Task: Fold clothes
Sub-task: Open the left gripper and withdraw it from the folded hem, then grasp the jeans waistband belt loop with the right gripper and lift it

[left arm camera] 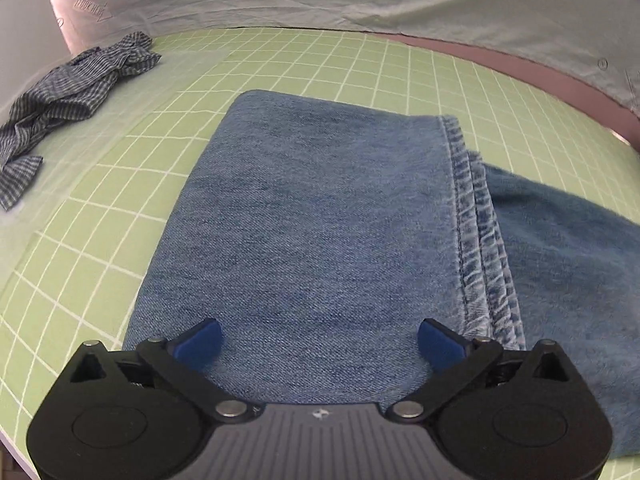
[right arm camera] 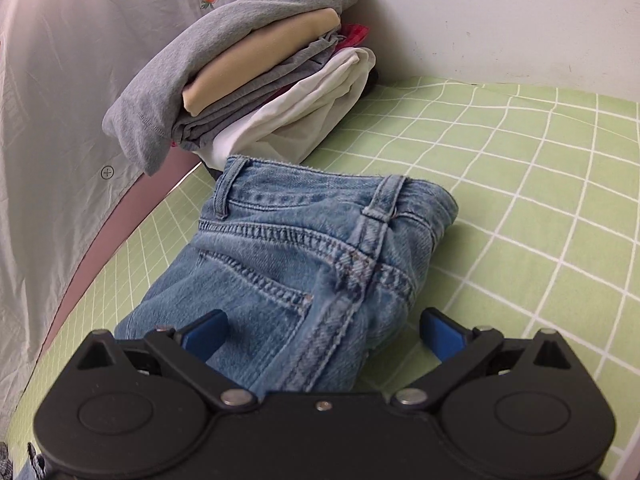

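Observation:
Blue jeans (left arm camera: 312, 216) lie folded on the green checked sheet (left arm camera: 120, 184); their stitched hems run down the right side of the left wrist view. My left gripper (left arm camera: 320, 342) hovers open just above the folded leg, nothing between its blue pads. In the right wrist view the waistband end of the jeans (right arm camera: 304, 248) shows belt loops and a back pocket. My right gripper (right arm camera: 322, 334) stands open over that end, one blue finger on each side of the denim, gripping nothing.
A crumpled blue-and-white checked garment (left arm camera: 68, 92) lies at the far left of the sheet. A stack of folded clothes (right arm camera: 256, 68) leans in the corner by the white wall (right arm camera: 500, 12). A pale curtain (right arm camera: 48, 92) hangs along the bed's edge.

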The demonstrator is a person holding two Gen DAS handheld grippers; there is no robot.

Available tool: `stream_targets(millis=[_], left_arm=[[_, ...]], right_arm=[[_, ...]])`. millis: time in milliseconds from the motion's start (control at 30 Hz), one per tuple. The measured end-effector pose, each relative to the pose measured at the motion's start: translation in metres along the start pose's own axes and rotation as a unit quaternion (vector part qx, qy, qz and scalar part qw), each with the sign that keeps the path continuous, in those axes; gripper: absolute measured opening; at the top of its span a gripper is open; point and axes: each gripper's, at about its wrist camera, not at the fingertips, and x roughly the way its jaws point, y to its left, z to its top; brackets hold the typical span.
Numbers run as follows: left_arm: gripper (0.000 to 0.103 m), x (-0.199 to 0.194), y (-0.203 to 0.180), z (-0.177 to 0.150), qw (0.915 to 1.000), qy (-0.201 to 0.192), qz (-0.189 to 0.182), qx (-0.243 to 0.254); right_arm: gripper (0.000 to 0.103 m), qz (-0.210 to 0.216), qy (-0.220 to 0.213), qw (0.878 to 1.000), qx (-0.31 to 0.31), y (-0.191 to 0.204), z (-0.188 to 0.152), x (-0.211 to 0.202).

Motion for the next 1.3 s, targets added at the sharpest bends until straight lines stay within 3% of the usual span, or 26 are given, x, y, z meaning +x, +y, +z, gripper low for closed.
stream_targets(millis=[167, 467, 567, 667, 700, 733, 833, 1033, 1167, 1300], left_arm=[[0.103, 0.003, -0.006, 0.001, 0.9998, 0.009, 0.015, 0.010], [0.103, 0.005, -0.006, 0.003, 0.9997, 0.015, 0.016, 0.011], [0.103, 0.006, -0.006, 0.005, 0.9996, 0.019, 0.017, 0.010], [0.103, 0.007, -0.006, 0.007, 0.9996, 0.023, 0.016, 0.008], [0.103, 0.007, -0.007, 0.007, 0.9996, 0.023, 0.016, 0.008], [0.103, 0.007, -0.007, 0.007, 0.9996, 0.024, 0.016, 0.008], [0.103, 0.008, -0.007, 0.009, 0.9995, 0.027, 0.015, 0.008], [0.103, 0.010, -0.006, 0.013, 0.9992, 0.035, 0.008, 0.015], [0.103, 0.010, -0.005, 0.016, 0.9986, 0.045, -0.002, 0.027], [0.103, 0.003, 0.002, 0.020, 0.9977, 0.053, -0.025, 0.034]], right_arm=[[0.103, 0.014, 0.002, 1.000, 0.015, 0.001, 0.009, 0.012], [0.102, -0.024, 0.025, 0.999, -0.016, 0.017, 0.012, 0.024], [0.083, -0.032, 0.034, 0.999, -0.019, 0.016, 0.017, 0.023], [0.054, -0.029, 0.030, 0.999, -0.012, 0.007, 0.020, 0.018], [0.032, -0.034, 0.027, 0.999, -0.014, 0.005, 0.022, 0.015], [0.027, -0.038, 0.023, 0.999, -0.022, 0.004, 0.022, 0.013], [0.022, -0.035, 0.011, 0.997, -0.061, 0.010, 0.022, 0.007], [0.017, -0.055, -0.052, 0.986, -0.150, 0.050, 0.024, -0.019], [0.017, -0.071, -0.102, 0.959, -0.253, 0.095, 0.013, -0.041], [0.017, -0.070, -0.137, 0.936, -0.317, 0.134, -0.003, -0.061]])
